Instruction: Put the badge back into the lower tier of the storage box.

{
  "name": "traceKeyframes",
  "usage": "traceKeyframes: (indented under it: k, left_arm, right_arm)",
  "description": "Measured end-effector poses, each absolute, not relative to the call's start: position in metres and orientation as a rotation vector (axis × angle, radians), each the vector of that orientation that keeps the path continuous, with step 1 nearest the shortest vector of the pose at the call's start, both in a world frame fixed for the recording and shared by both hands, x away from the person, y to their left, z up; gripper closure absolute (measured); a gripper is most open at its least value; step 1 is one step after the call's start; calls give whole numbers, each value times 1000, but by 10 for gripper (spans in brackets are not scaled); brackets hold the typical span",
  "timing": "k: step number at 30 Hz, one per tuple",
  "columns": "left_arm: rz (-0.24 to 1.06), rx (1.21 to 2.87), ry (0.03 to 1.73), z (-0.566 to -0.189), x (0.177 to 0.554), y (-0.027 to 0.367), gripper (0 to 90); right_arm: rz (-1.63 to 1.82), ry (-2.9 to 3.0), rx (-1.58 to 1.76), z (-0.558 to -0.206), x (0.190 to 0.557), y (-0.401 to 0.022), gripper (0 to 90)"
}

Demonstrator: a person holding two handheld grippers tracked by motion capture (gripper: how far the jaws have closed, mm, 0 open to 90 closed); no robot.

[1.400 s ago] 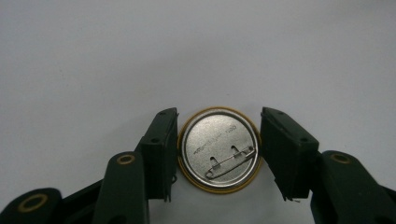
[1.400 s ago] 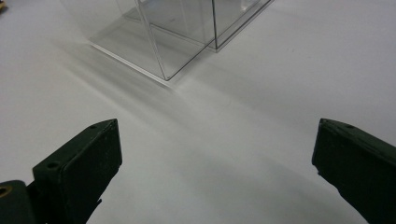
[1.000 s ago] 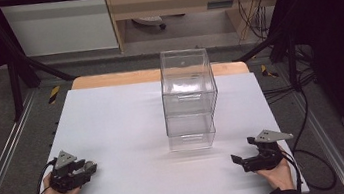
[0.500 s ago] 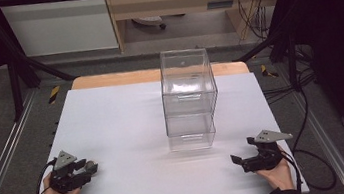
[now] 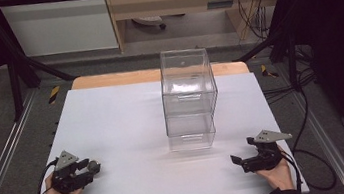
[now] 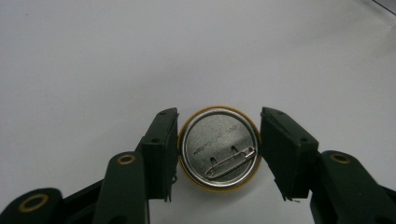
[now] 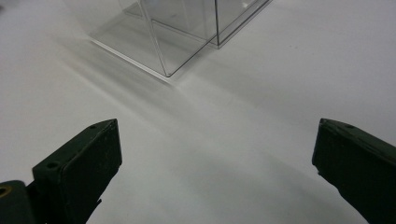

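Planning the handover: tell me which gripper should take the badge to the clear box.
Left. The left gripper is shut on the pin badge, back side showing. The right gripper is open with nothing between its jaws, though nearer the clear box.

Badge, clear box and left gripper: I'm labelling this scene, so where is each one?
Badge (image 6: pixel 218 148): left gripper view, on its metal back beside the pin.
Clear box (image 5: pixel 189 99): high view, on its front wall.
Left gripper (image 5: pixel 90 170): high view, between its jaw tips.

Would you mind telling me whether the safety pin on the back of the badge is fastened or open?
Fastened: on the badge in the left gripper, the pin lies flat, its tip tucked into the clasp.
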State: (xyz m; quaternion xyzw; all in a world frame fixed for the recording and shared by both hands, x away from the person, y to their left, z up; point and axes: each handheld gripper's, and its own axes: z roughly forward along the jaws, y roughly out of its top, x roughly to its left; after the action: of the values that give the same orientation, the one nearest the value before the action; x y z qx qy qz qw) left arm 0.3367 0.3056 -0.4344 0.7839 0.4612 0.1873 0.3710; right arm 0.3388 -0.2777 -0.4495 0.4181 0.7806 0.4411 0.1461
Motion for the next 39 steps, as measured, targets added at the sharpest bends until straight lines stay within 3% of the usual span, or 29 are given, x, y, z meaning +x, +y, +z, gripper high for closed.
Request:
traceKeyframes:
  k: [39]
  left_arm:
    - [477, 2000, 1081, -410, 332, 275, 477]
  right_arm:
    - [1238, 2259, 1196, -451, 338, -275, 13]
